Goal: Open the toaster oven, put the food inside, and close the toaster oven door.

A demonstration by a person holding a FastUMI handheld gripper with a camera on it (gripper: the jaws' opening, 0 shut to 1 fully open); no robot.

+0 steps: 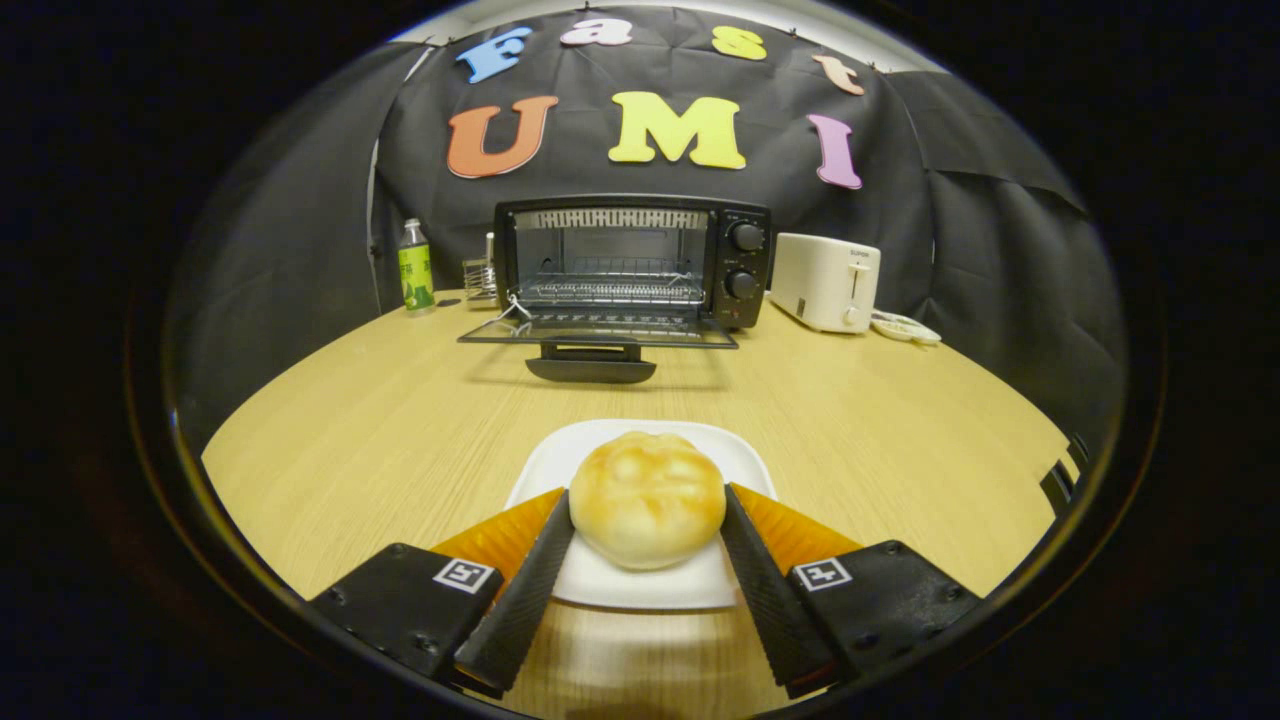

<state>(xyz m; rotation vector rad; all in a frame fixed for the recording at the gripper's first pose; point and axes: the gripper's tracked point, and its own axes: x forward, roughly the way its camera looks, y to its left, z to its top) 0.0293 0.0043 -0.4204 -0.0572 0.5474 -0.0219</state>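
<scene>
A round golden bun [647, 511] rests on a white plate [640, 590] on the wooden table, right between my fingers. My gripper [648, 498] is closed in on the bun, one finger pressing on each of its sides. Beyond the plate, at the back of the table, stands the black toaster oven [632, 262]. Its glass door [598, 331] is folded down flat toward me, with the handle [590, 368] at its front edge. The wire rack [614, 289] inside is bare.
A green-labelled bottle [415, 266] and a small wire holder [480, 279] stand left of the oven. A white pop-up toaster [825, 282] and a small dish [904, 327] sit to its right. Bare table [400, 420] stretches between plate and oven door.
</scene>
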